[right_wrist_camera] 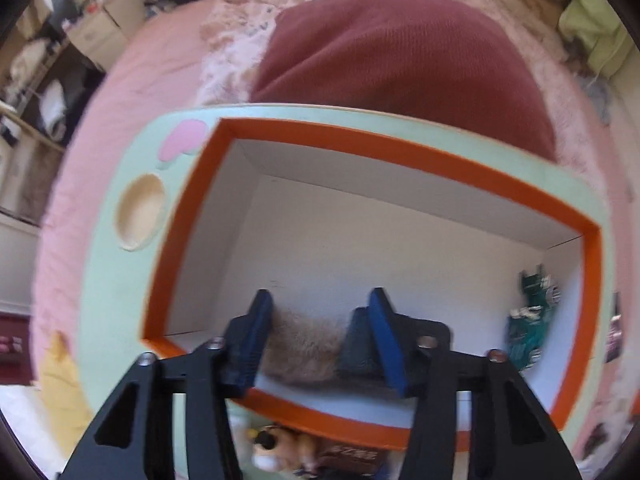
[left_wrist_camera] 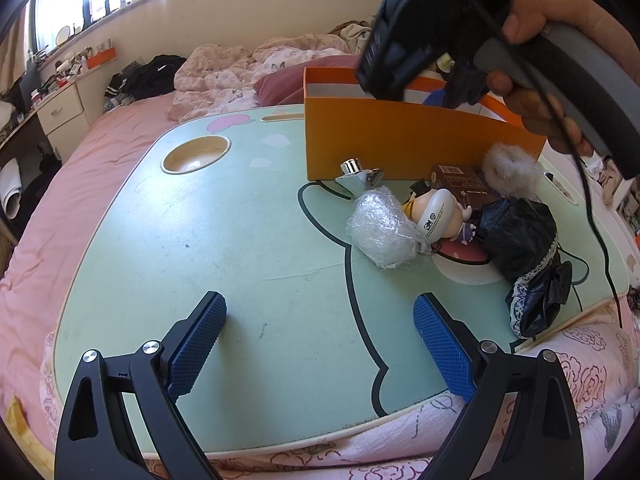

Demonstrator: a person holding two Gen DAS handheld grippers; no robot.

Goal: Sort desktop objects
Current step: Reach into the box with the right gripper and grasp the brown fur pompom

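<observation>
Right gripper (right_wrist_camera: 320,340) clamps a fluffy item (right_wrist_camera: 304,344) above my orange box (right_wrist_camera: 400,148); left gripper (left_wrist_camera: 320,344) gapes idle. One green packet (right_wrist_camera: 532,320) is sorted; black bag (left_wrist_camera: 520,240), plastic wad (left_wrist_camera: 380,228), figurine (left_wrist_camera: 440,216) remain.

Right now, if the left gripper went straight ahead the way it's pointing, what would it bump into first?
Probably the bare green table top. The open left gripper tilts down at it, and the plastic wrap bundle lies off to the right of that line.
</observation>
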